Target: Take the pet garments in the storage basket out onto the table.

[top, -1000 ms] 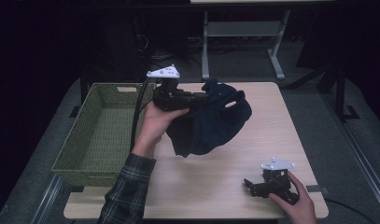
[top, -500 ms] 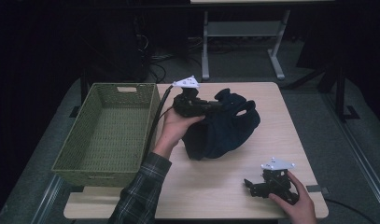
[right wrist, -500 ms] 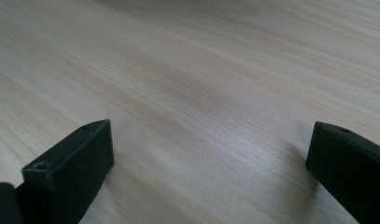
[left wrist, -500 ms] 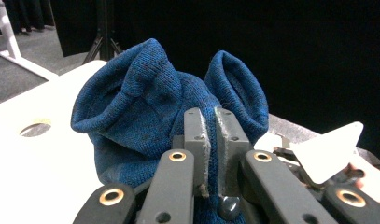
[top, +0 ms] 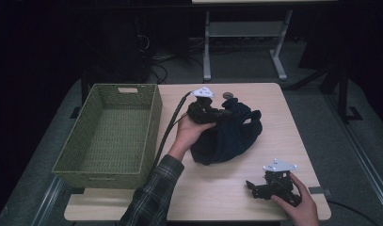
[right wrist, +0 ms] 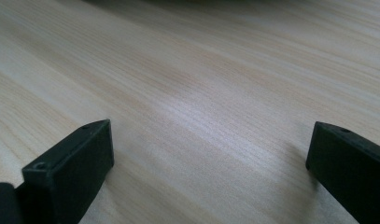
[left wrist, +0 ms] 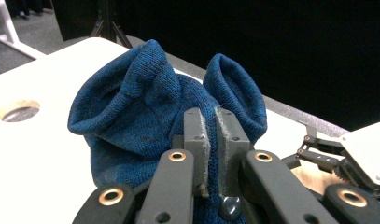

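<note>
Left gripper view, left gripper clamped on blue garment, fold hidden, right gripper jaws apart.

The high view is dim, with the table lit from above against dark, slightly soft surroundings, while both gripper views are brighter, their near jaws out of focus and casting soft shadows on the pale, faintly glaring tabletop.

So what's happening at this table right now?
A person works with a gripper in each hand. The left gripper is clamped on a dark blue knitted garment bunched on the wooden table, beside a green wicker basket. The right gripper rests on the table near the front edge, jaws wide open, holding nothing.
</note>
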A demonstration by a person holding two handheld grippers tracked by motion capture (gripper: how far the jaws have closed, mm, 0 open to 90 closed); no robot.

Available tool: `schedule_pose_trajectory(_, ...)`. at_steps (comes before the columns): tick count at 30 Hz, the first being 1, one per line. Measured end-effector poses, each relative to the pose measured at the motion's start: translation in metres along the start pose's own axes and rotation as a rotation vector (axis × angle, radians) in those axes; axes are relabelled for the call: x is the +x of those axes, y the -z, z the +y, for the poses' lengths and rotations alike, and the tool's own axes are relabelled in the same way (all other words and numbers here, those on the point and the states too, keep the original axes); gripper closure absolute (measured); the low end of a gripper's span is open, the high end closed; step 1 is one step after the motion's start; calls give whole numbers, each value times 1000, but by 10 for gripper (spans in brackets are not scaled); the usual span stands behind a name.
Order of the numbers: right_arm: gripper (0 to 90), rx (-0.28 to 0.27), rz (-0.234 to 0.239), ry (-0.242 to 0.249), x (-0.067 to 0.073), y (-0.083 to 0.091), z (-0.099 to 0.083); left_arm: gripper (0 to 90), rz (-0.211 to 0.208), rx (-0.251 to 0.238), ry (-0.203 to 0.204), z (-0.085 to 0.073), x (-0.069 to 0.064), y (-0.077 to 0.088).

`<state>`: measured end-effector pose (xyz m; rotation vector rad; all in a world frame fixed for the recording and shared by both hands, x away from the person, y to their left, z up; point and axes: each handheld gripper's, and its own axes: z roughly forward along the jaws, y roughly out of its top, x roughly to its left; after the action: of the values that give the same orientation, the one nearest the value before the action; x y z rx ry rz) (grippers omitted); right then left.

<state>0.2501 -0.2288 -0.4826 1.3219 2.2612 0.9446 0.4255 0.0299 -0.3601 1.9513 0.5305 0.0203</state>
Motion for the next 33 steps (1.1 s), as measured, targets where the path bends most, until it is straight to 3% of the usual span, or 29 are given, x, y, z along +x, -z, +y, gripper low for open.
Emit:
schedule_pose_trajectory(11, 5, 2, 2, -2, 0, 0, 0, 811, 30, 57, 25, -20, 12, -23)
schedule_pose_trajectory(14, 4, 2, 3, -2, 0, 0, 0, 715, 41, 55, 42, -23, 14, -23)
schedule_pose_trajectory(19, 5, -2, 2, 5, 0, 0, 0, 549, 60, 95, 61, -29, 17, -20)
schedule_pose_trajectory(27, 4, 2, 6, -2, 1, 0, 0, 267, 118, 133, 49, -32, 11, -12)
schedule_pose_trajectory(33, 4, 2, 7, 0, 1, 1, -1, 155, 157, 140, 45, -32, 7, -3)
